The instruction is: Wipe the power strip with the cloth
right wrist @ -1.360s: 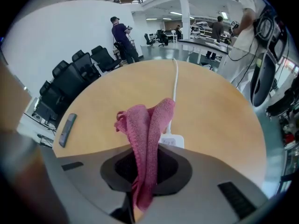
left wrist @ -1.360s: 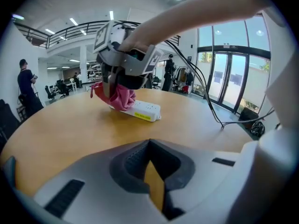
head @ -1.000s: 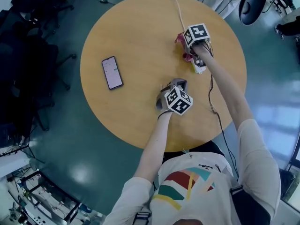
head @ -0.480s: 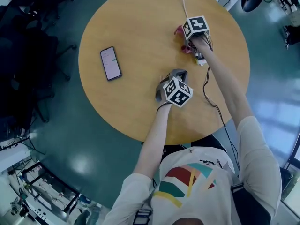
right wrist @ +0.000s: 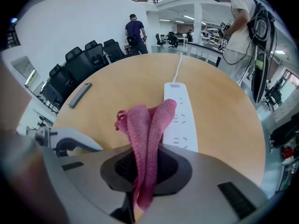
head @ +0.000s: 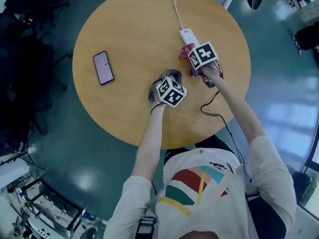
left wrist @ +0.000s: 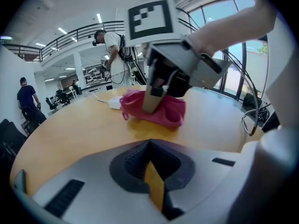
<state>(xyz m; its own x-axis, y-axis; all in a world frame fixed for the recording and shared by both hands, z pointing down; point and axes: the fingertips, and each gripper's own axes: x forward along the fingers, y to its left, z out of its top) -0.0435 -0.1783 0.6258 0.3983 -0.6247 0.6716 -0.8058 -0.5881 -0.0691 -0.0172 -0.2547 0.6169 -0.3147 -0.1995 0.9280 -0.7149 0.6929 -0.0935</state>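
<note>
The right gripper (right wrist: 145, 174) has its jaws clamped on a pink knitted cloth (right wrist: 147, 122), which stands up between them in a folded bunch. The cloth's free end lies against the near left part of a white power strip (right wrist: 181, 113). The strip lies lengthwise on the right half of the round wooden table (head: 134, 31), and its white cable (head: 173, 3) runs off to the far edge. A small reddish mark at the strip's far end is too small to read. The left gripper (left wrist: 153, 183) has its jaws pressed together with nothing between them, just left of the cloth and nearer. A smartphone (head: 103, 67) lies well apart on the left, its lit screen unreadable.
</note>
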